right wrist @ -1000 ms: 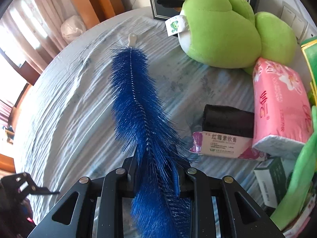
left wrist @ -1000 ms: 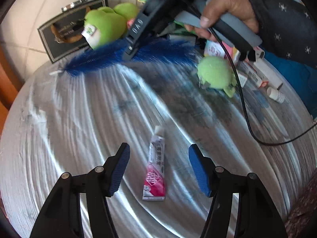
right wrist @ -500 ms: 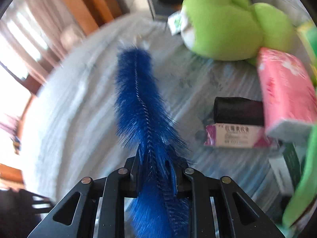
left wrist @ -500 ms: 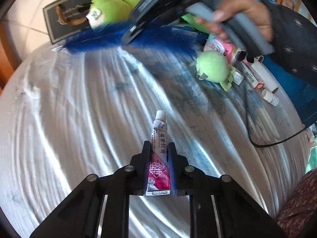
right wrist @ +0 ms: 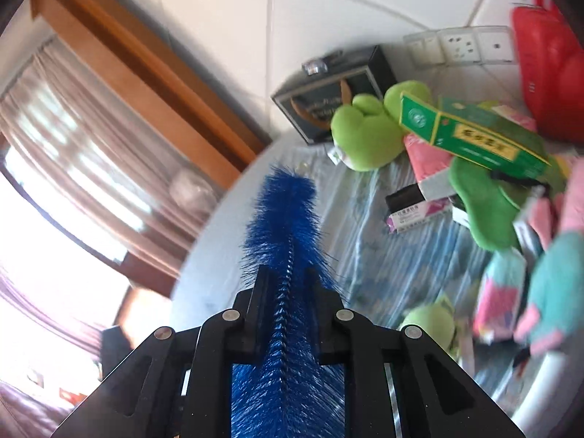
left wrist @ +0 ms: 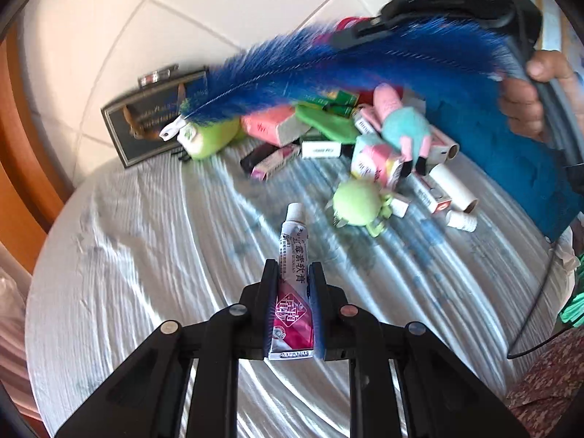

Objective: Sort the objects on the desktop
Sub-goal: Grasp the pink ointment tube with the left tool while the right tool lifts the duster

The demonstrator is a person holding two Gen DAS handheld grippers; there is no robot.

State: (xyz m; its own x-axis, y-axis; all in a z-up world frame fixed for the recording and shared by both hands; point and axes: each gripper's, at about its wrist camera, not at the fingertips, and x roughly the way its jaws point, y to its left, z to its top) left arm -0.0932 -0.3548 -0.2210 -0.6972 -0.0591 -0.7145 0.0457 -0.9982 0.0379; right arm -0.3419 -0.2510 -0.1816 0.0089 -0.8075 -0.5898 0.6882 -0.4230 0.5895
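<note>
Left wrist view: left claw (left wrist: 293, 304) clamped on the ointment tube (left wrist: 293, 284), lifted clear of the desk (left wrist: 146, 255) for sorting.
Right claw (right wrist: 286, 288): tightening on the blue brush (right wrist: 288, 226), carried above the clutter.
Farther back: green plush (right wrist: 365, 138) among piled boxes.

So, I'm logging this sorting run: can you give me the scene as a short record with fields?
surface: round table with pale wrinkled cloth
left gripper: shut on ointment tube, cap pointing away
right gripper: jaws closing on blue brush, brush held in the air
pile at far side: green plush, green box, pink pack, small cartons
against wall: black framed plaque
</note>
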